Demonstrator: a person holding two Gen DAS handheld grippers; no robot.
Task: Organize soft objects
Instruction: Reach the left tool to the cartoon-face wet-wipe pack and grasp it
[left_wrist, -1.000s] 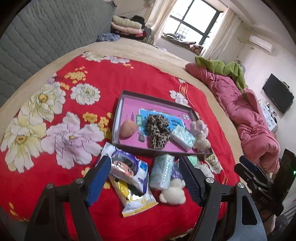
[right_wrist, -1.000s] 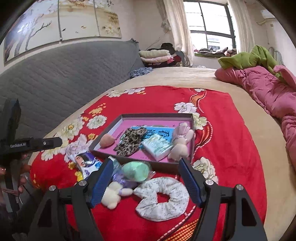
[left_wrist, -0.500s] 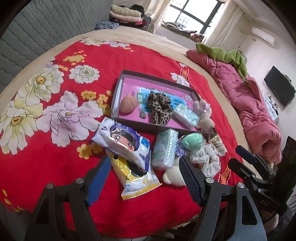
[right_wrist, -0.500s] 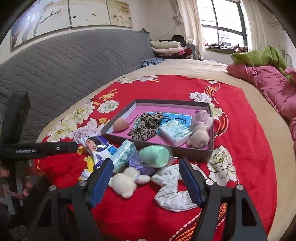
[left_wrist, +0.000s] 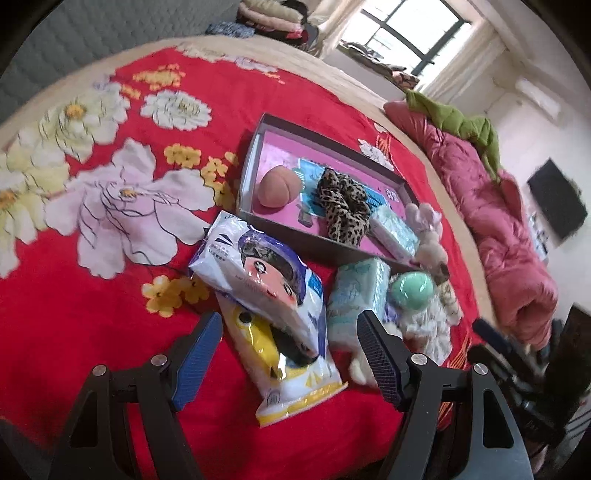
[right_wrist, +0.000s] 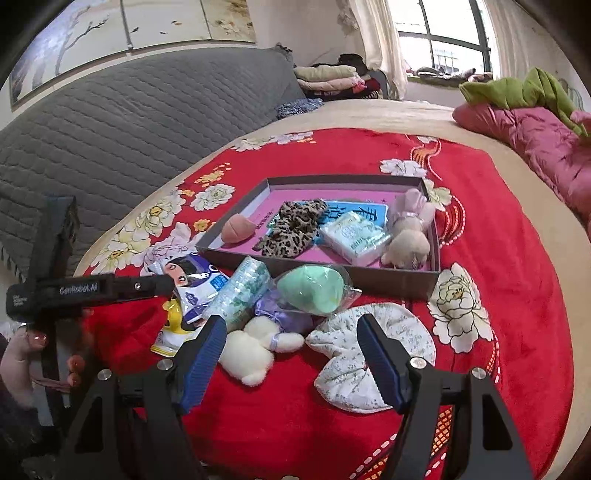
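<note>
A shallow box with a pink floor (left_wrist: 275, 149) (right_wrist: 332, 182) lies on the red blanket. It holds a peach sponge (left_wrist: 277, 187) (right_wrist: 237, 229), a leopard scrunchie (left_wrist: 344, 206) (right_wrist: 291, 229), a tissue pack (right_wrist: 352, 236) and a pink plush (right_wrist: 408, 236). In front of the box lie a cartoon-print packet (left_wrist: 258, 273) (right_wrist: 194, 282), a yellow packet (left_wrist: 291, 373), a tissue pack (left_wrist: 356, 299) (right_wrist: 240, 293), a wrapped green sponge (left_wrist: 412, 290) (right_wrist: 312, 290), a white plush (right_wrist: 251, 350) and a floral scrunchie (right_wrist: 369, 350). My left gripper (left_wrist: 290, 360) is open over the packets. My right gripper (right_wrist: 291, 362) is open over the white plush.
A pink quilt with a green cloth (left_wrist: 498, 206) (right_wrist: 535, 122) runs along the bed's right side. A grey quilted headboard (right_wrist: 129, 122) stands at the left, folded clothes (right_wrist: 328, 77) at the far end. A person's hand (right_wrist: 22, 354) holds the left gripper's handle.
Both grippers have moved forward and down toward the pile in front of the box; the items look larger. Both stay open and nothing has been picked up.
</note>
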